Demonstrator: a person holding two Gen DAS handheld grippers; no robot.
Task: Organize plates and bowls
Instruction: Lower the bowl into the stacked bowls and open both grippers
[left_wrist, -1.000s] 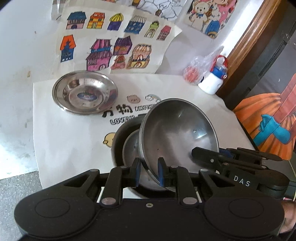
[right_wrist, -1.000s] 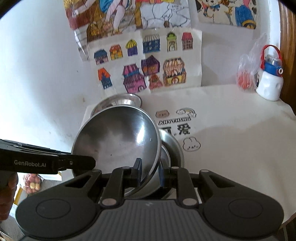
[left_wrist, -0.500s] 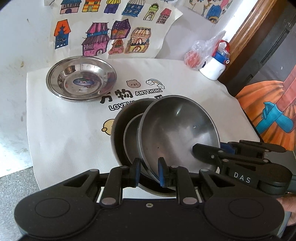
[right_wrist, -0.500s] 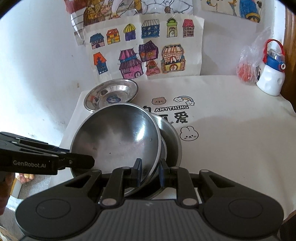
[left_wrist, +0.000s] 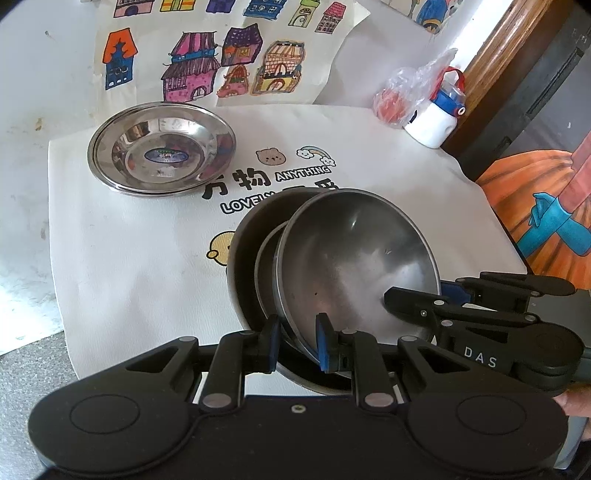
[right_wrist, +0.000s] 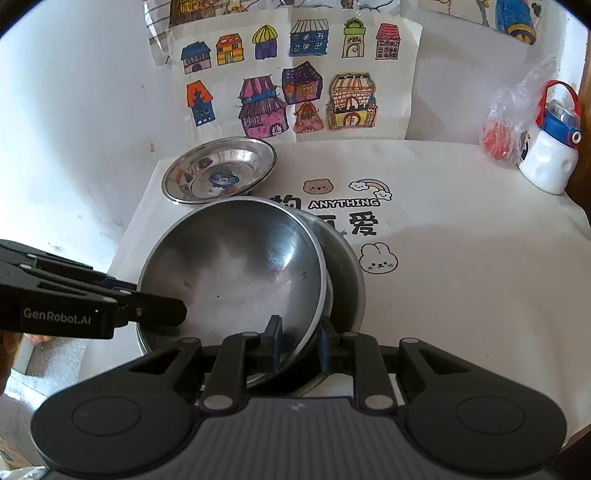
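Plate (left_wrist: 162, 153): on the cloth (left_wrist: 129, 266), back-left of the bowls.
Stack (left_wrist: 251, 258): lower bowls resting on the cloth, near edge.
Top bowl (left_wrist: 354, 254): tilted, in the stack.
Left gripper (left_wrist: 297, 341): clamped on the top bowl's near rim.
Right gripper (right_wrist: 299, 345): pinching the same bowl's rim on the opposite side.
Bottle (left_wrist: 437, 114): far right of the bowls, by a plastic bag (left_wrist: 402, 92).

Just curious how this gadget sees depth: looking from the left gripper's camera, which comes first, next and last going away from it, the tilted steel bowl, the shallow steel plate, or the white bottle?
1. Tilted steel bowl: its rim sits between the left gripper fingers.
2. Shallow steel plate: farther back, to the left.
3. White bottle: far right, beside the plastic bag.
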